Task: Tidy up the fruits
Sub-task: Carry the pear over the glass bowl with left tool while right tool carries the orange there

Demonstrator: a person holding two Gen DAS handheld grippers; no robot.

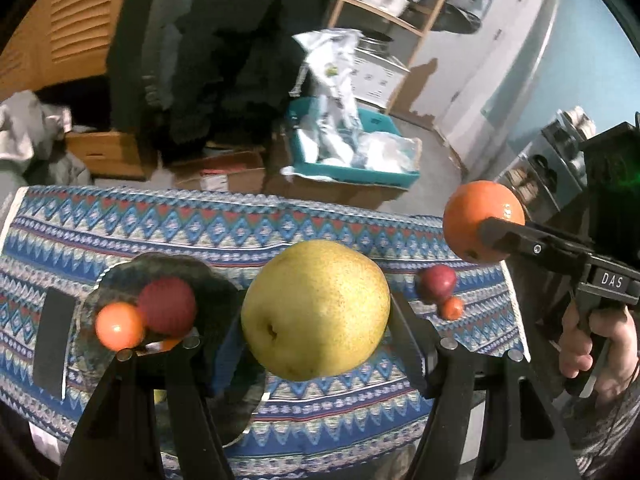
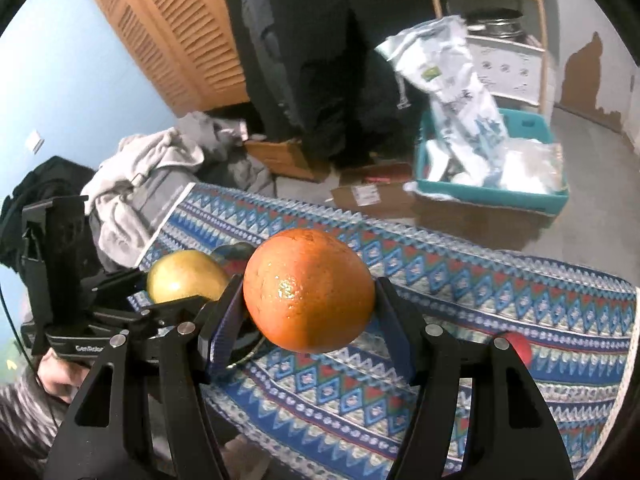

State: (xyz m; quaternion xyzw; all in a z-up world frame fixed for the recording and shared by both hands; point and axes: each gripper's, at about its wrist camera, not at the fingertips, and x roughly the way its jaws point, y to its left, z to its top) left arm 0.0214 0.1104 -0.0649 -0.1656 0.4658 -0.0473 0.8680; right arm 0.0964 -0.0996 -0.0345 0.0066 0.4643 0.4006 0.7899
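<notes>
pear (image 1: 316, 308) yellow-green | orange (image 2: 308, 296) orange | cloth (image 1: 240, 224) blue/red zigzag

- A lived-in room of a home, used partly for storage.
- Louvered wooden closet doors (image 2: 188, 28) against a blue wall (image 2: 60, 92).
- Crumpled clothes (image 2: 160, 168) heaped beside a table under a patterned woven cloth (image 1: 200, 224).
- Cardboard boxes (image 1: 224, 172) and a teal bin (image 2: 492, 196) on the floor.
- Wooden shelf (image 1: 400, 4) holding metal pots.
</notes>
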